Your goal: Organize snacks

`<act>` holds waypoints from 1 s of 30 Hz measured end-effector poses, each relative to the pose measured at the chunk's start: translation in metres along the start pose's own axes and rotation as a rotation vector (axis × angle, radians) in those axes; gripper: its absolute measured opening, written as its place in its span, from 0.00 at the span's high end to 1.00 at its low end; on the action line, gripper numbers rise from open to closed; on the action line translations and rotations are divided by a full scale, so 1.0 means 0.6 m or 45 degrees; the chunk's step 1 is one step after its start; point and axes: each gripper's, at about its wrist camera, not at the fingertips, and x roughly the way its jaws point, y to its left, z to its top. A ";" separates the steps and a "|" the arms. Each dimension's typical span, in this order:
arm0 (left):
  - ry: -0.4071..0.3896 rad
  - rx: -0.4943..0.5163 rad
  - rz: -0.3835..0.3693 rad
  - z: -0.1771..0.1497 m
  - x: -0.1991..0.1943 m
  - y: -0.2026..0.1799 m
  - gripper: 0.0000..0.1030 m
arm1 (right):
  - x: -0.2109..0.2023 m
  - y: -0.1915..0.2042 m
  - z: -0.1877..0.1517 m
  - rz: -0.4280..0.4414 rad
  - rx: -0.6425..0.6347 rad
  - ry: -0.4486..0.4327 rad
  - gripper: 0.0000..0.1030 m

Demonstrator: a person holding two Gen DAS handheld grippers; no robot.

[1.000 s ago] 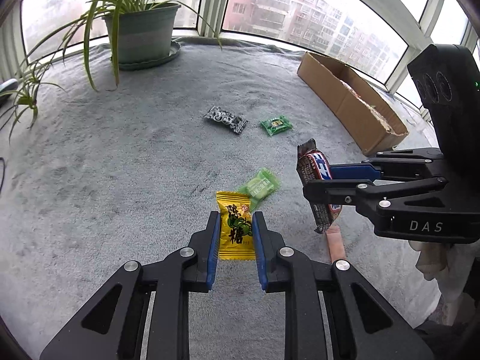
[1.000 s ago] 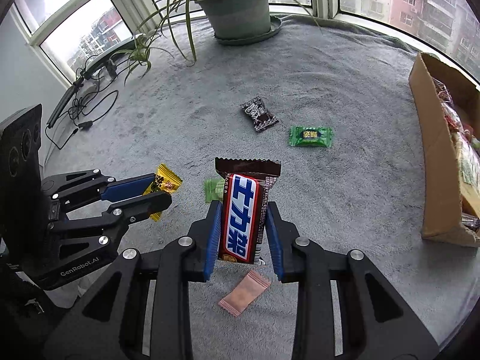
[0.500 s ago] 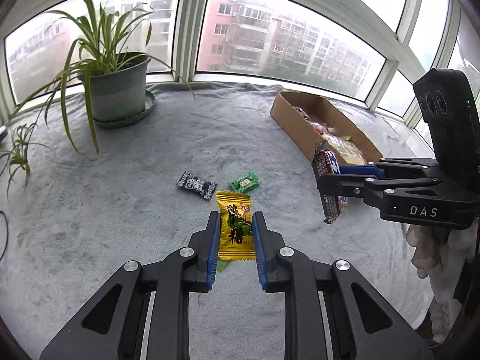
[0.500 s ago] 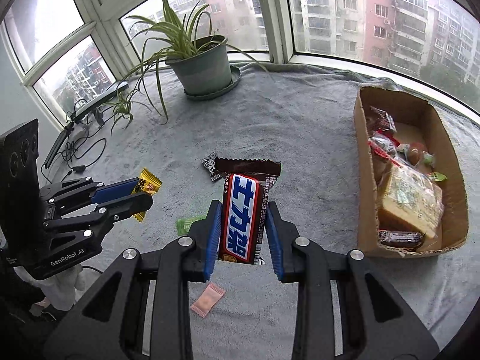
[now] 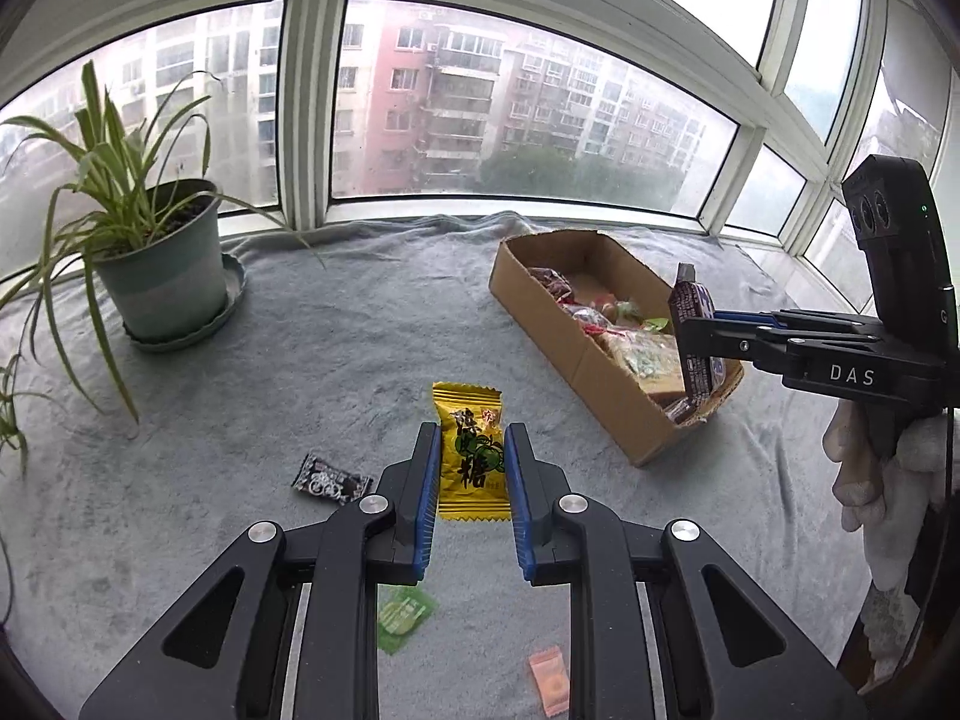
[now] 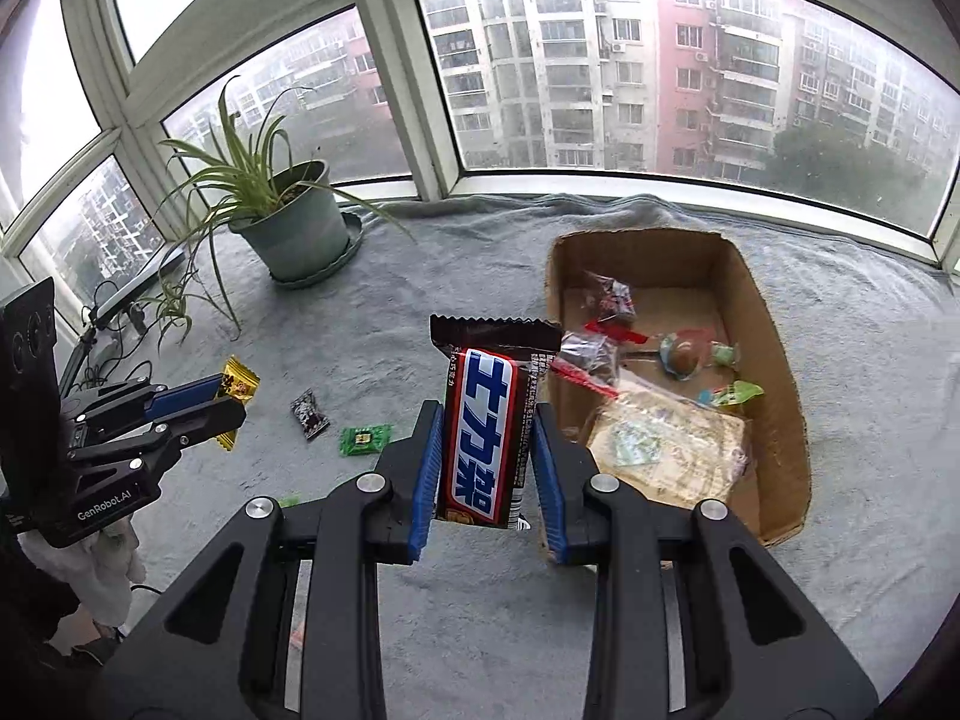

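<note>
Gripping a glossy yellow candy packet [image 5: 470, 461] between ribbed blue pads, the left hand-held gripper [image 5: 468, 468] is closed down to the packet's width, holding it upright above the grey, plush blanket [image 5: 300, 396] that covers the bench. The right hand-held gripper [image 6: 486, 450] is likewise clamped on a chocolate bar [image 6: 487, 420] — a dark brown wrapper with a crimped, saw-toothed top edge and a blue-and-white label framed in red — held upright just left of the cardboard box [image 6: 780, 372].

The cardboard box is a shallow, open rectangle of plain corrugated board, and inside it lie crinkled clear-plastic snack packs, a flat square packet and small wrapped sweets. To the left of the box on the blanket lie a small black candy wrapper [image 6: 309, 414] with white print and a flat green candy packet [image 6: 364, 439], near each other. Nearer than the box in the left wrist view, a pale green packet [image 5: 405, 615] and a small orange-pink sachet [image 5: 549, 681] lie flat beneath the gripper. Far left of the box stands a spider plant [image 5: 159, 264] in a round, smooth grey-green pot on a saucer — long striped leaves arching outward.
</note>
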 end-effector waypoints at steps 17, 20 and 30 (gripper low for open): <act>-0.003 0.105 -0.150 0.086 0.101 -0.104 0.81 | 0.028 -0.155 0.098 -0.150 0.088 -0.041 0.70; 0.013 0.116 -0.186 0.091 0.119 -0.124 0.81 | 0.041 -0.171 0.107 -0.175 0.087 -0.030 0.70; 0.085 0.127 -0.266 0.092 0.179 -0.184 0.81 | 0.112 -0.220 0.127 -0.221 0.097 0.041 0.70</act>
